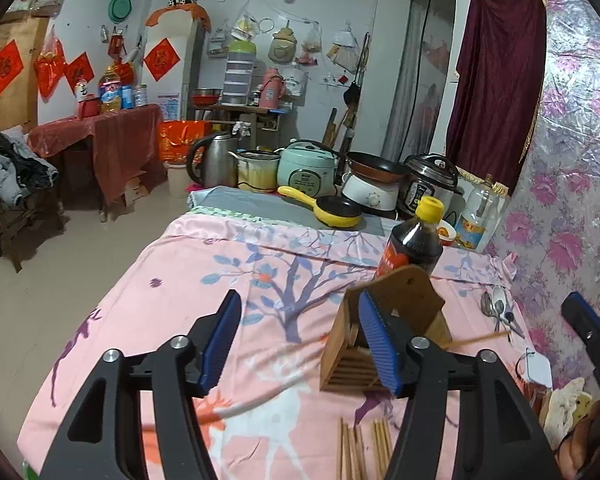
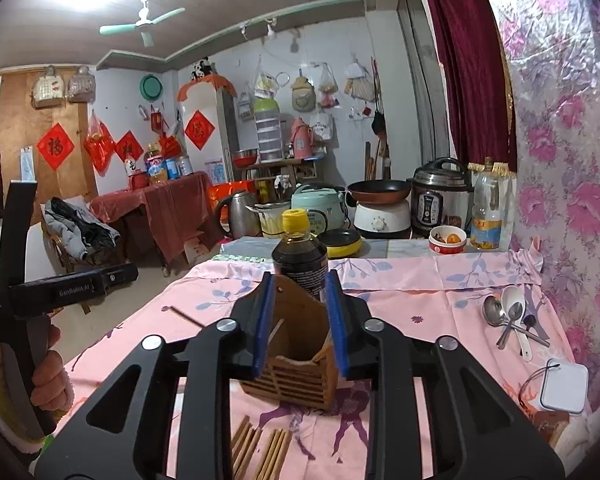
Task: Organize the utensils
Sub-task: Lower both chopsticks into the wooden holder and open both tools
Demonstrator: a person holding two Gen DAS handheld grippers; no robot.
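The left gripper (image 1: 296,344) hangs with its jaws spread wide, nothing between them. The right gripper (image 2: 300,324) has its ribbed blue jaws partly parted, framing the wooden holder (image 2: 296,356) without pressing it, as far as I can see. The slatted holder stands on the pink floral desk (image 2: 420,292). Thin chopsticks (image 2: 260,452) lie just before the holder, metal spoons (image 2: 508,316) to its right, a dark bottle (image 2: 300,256) behind.

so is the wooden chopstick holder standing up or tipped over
Standing upright. The wooden chopstick holder sits flat on the pink cloth, open top up, tall back panel vertical.
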